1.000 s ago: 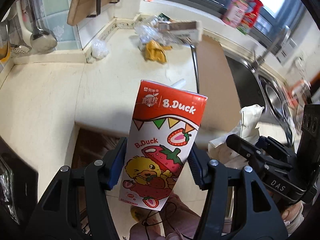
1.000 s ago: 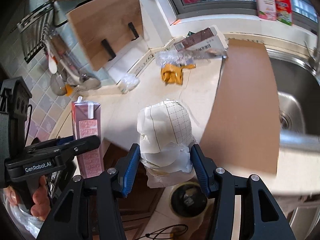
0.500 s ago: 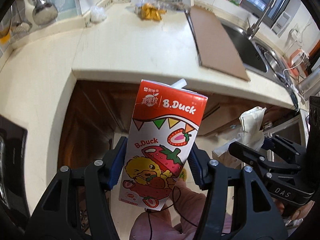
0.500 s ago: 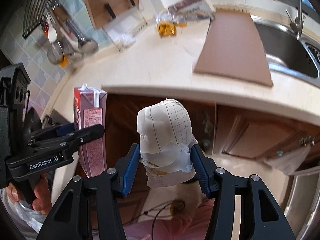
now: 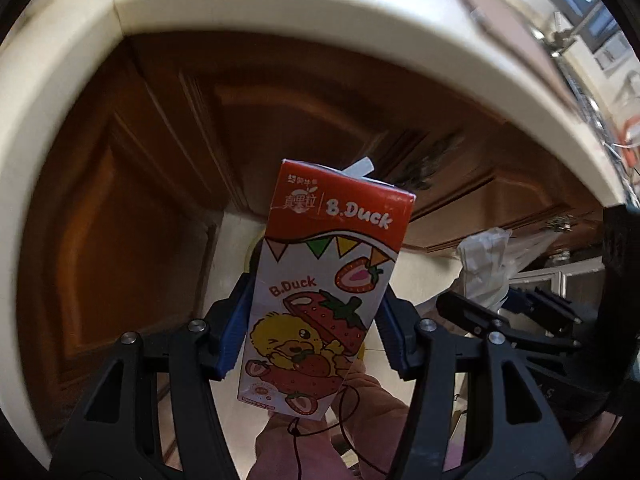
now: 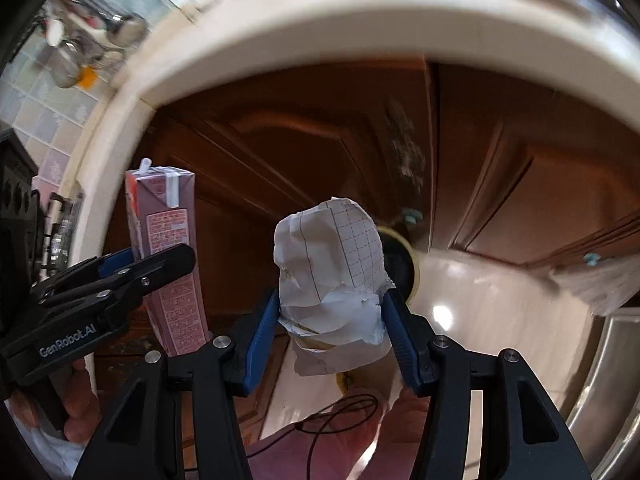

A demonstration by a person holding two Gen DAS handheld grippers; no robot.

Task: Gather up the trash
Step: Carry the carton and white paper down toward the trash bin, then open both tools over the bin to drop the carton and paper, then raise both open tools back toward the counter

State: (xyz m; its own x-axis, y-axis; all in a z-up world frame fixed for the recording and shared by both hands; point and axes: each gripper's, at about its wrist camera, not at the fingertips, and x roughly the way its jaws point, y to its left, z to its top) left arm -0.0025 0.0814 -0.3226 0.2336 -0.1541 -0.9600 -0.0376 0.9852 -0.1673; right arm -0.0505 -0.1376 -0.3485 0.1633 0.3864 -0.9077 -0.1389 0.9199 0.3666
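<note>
My left gripper is shut on a red and white B.Duck strawberry drink carton, its blue pads pressing both sides. From the right wrist view the same carton stands upright at the left in the left gripper. A crumpled wad of squared white paper sits squeezed in my right gripper. That paper wad and the right gripper appear at the right of the left wrist view. Both grippers point steeply down, below the counter edge, toward the floor.
A cream countertop edge arcs overhead, with brown wooden cabinet doors under it. A dark round opening with a yellow rim lies on the pale floor behind the paper. A black cord and pink clothing are below.
Both grippers have dropped from above the countertop to below its edge, carrying the carton and the paper. The counter top has slid out of view and cabinet doors and floor now fill the frames.
</note>
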